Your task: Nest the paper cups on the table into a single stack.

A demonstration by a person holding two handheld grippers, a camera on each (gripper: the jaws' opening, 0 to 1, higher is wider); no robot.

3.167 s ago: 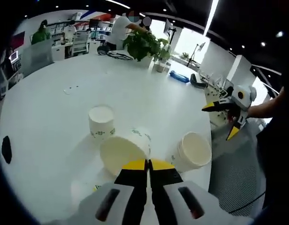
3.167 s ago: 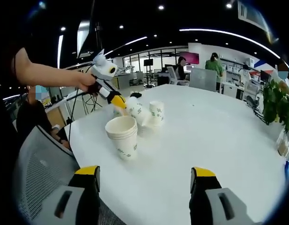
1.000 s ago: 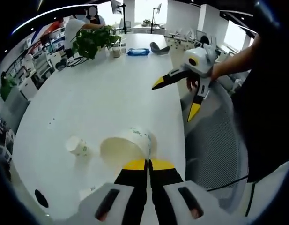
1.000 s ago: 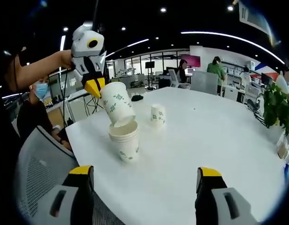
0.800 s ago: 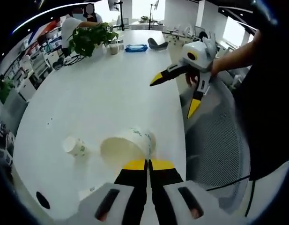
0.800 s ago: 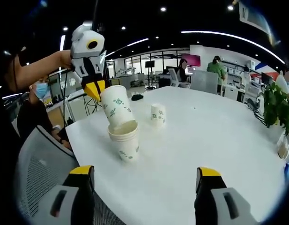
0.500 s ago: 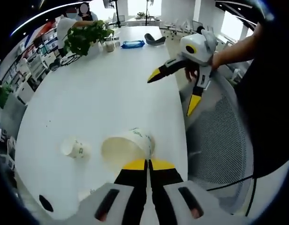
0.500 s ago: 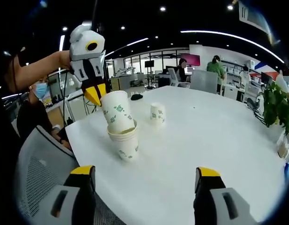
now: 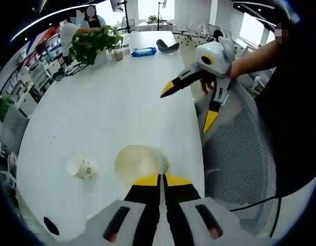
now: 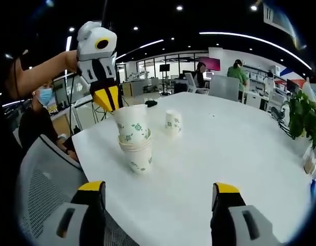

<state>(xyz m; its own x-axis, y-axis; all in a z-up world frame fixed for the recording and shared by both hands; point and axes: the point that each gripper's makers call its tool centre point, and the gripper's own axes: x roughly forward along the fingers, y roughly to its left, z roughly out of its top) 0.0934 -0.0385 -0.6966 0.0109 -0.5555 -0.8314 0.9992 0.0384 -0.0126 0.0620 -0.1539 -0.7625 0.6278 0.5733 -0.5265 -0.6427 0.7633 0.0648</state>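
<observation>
- At the desk [image 10: 239,154] edge, the left gripper [image 10: 107,97], fingers clamped on a paper cup [image 10: 132,125], is seating it in the stack [image 10: 137,154].
- The right gripper [image 10: 156,205] is hanging idle, fingers apart.
- One lone cup [image 10: 172,122] is waiting behind, unstacked.

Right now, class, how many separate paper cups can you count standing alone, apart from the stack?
1: the lone cup stands behind the stack, apart from it. The left gripper pinches the stack's top cup; nested cups are hard to count.

L gripper [image 9: 161,180] clamped, R gripper [image 10: 159,196] agape, idle
</observation>
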